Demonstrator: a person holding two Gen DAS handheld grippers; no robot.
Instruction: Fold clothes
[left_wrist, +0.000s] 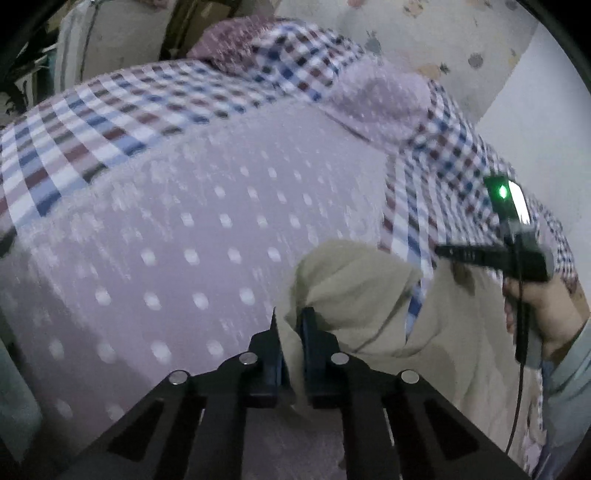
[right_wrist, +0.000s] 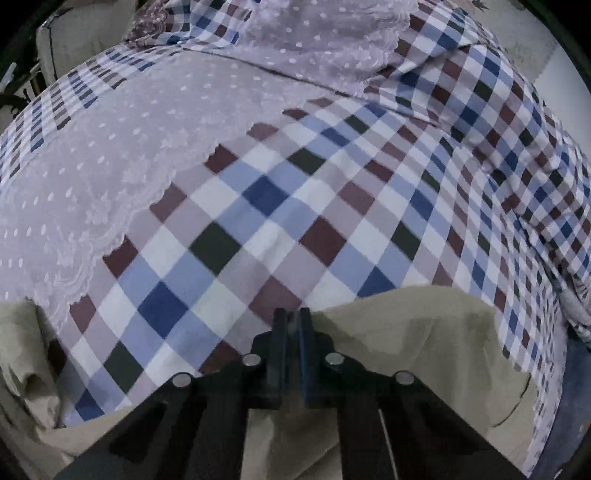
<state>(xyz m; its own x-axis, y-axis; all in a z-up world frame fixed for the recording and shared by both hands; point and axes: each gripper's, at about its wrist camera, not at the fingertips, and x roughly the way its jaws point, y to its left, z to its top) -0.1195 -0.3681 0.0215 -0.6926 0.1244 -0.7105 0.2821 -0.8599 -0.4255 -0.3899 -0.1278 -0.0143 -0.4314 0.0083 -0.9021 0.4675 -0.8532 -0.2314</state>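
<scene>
1. No brand, label or readable writing shows on any fabric or tool.
2. The left gripper (left_wrist: 291, 332) has its fingers pinched onto a bunched fold of the beige garment (left_wrist: 354, 291), which lies at the near edge of the bed.
3. The right gripper (right_wrist: 292, 325) has its fingers pressed together on the garment's flat edge (right_wrist: 406, 325).
4. Beyond the garment, the checked sheet (right_wrist: 258, 206) and the dotted lilac lace cover (left_wrist: 192, 229) spread wide and unobstructed toward the far edge.
5. A hand (left_wrist: 546, 314) holds the right tool; its green light (left_wrist: 502, 191) glows.
6. Motion blur softens the far fabrics; the garment's lower part is cut off.
</scene>
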